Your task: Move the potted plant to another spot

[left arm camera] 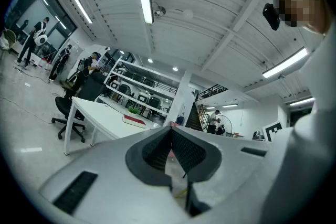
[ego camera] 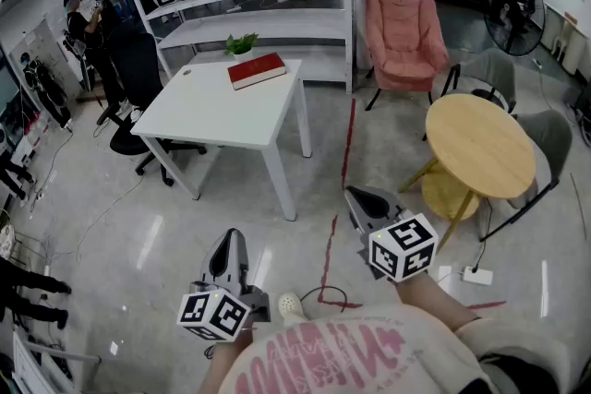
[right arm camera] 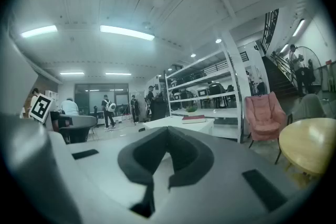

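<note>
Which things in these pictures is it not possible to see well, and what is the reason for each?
- Potted plant: the pot is too small in the head view; only a green speck in both gripper views.
- Red book: cover print too small in every view.
- Round table: cut off by the right gripper view's edge.
- Shelf contents: small and dark, head view.

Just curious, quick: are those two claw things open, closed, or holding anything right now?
Left gripper: closed, nothing held.
Right gripper: closed, nothing held.
</note>
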